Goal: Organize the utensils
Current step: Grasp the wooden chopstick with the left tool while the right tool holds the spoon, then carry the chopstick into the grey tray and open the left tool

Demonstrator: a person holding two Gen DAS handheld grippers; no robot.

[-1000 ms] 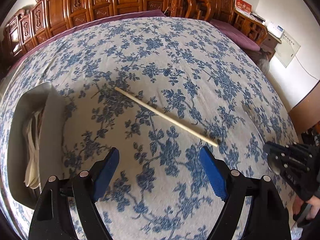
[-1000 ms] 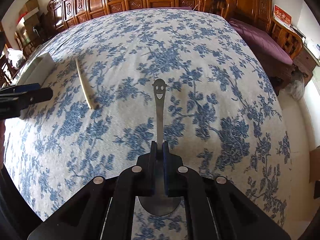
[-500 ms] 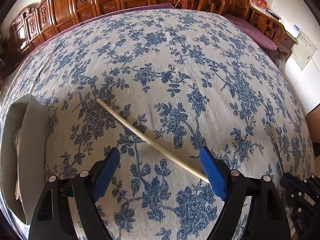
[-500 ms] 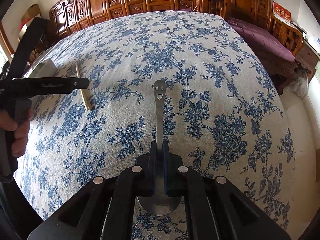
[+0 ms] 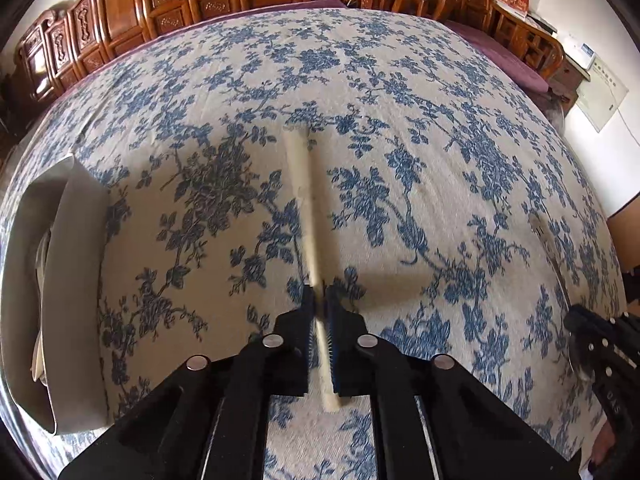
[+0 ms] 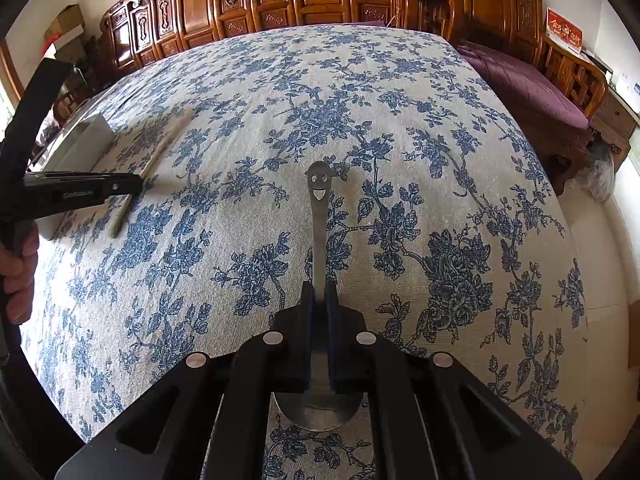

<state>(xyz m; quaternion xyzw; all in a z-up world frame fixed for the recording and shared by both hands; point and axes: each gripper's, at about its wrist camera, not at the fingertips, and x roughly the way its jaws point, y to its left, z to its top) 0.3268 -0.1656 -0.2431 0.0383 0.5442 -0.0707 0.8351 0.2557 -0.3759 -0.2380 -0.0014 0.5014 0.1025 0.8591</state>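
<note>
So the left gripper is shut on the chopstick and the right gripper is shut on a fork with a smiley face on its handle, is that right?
Not quite. The right gripper is shut on a spoon, not a fork: the right wrist view shows its round bowl below the pads and the smiley handle pointing away. The left gripper is shut on the chopstick, as you said.

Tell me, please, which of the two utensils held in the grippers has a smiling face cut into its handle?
The silver metal spoon in the right gripper; the left gripper holds a plain pale wooden chopstick, with no cutout.
</note>
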